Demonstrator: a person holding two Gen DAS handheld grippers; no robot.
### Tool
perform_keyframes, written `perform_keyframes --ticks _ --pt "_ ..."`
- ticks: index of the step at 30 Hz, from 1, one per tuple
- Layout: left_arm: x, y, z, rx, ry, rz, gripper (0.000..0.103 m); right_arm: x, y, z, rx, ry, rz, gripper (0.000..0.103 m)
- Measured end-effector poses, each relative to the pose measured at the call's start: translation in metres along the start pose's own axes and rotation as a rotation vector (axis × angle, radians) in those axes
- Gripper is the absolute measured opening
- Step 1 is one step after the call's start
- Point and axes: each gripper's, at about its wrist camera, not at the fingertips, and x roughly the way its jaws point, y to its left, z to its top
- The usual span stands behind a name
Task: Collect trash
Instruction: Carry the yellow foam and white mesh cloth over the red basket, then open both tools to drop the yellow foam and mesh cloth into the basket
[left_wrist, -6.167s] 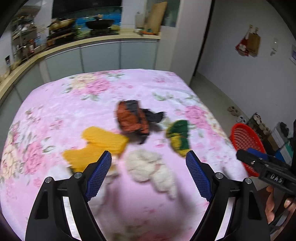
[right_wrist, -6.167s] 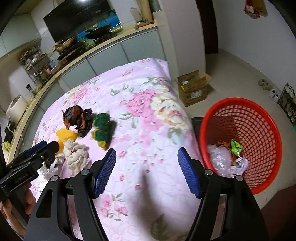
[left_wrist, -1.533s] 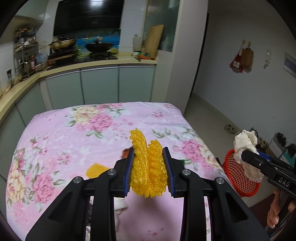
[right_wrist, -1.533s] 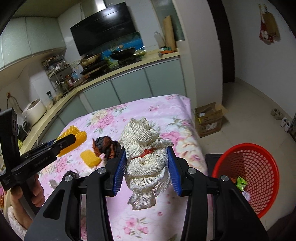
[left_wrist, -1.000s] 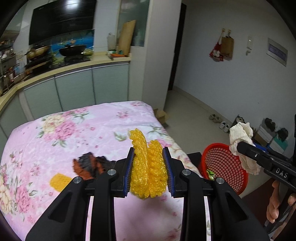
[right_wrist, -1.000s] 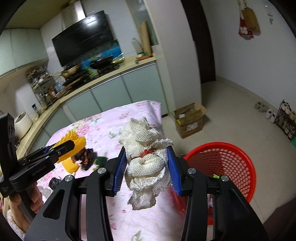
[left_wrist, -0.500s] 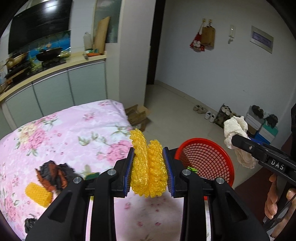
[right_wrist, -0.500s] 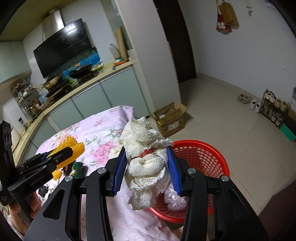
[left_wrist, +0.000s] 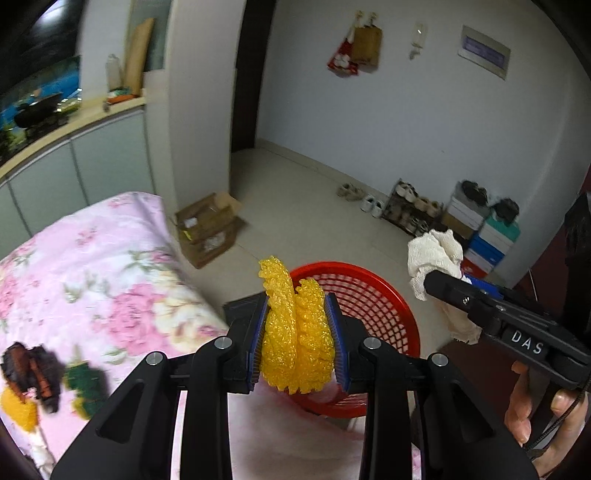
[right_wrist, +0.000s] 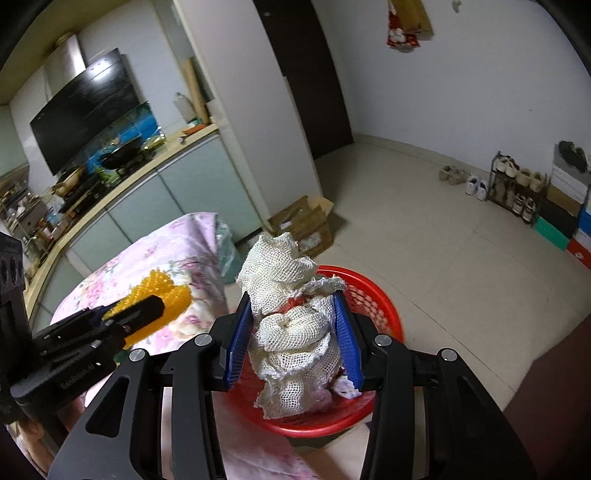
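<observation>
My left gripper (left_wrist: 297, 341) is shut on a crumpled yellow foam net (left_wrist: 293, 332), held in the air at the near left rim of the red basket (left_wrist: 384, 310). My right gripper (right_wrist: 293, 345) is shut on a bundle of white mesh (right_wrist: 291, 325) that hangs over the red basket (right_wrist: 373, 299), where pale trash lies at the bottom. In the left wrist view the white mesh (left_wrist: 436, 254) shows at the right, beyond the basket. On the pink floral table (left_wrist: 92, 273) lie a brown-black wad (left_wrist: 31, 369), a green wad (left_wrist: 86, 384) and a yellow net piece (left_wrist: 16, 406).
The basket stands on the tiled floor off the table's right end. An open cardboard box (left_wrist: 208, 229) sits on the floor behind it. Shoes and a shoe rack (left_wrist: 413, 206) line the far wall. Kitchen cabinets (right_wrist: 177, 192) run behind the table.
Both grippers have swung right from over the table toward the red basket and dipped, still holding the yellow net and the white mesh. The basket now looms close under them.
</observation>
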Motion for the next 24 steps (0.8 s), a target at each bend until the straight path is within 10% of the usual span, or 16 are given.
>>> perform_keyframes --ticks 19,24 --pt "0.094 -0.024 -0.028 0.037 0.190 -0.022 0.029 0.052 -0.037 -0.009 0.102 0.131 -0.049 0.042" --pt "0.098 -0.024 -0.028 0.035 0.190 -0.021 0.043 0.059 -0.039 -0.010 0.114 0.157 -0.039 0.046"
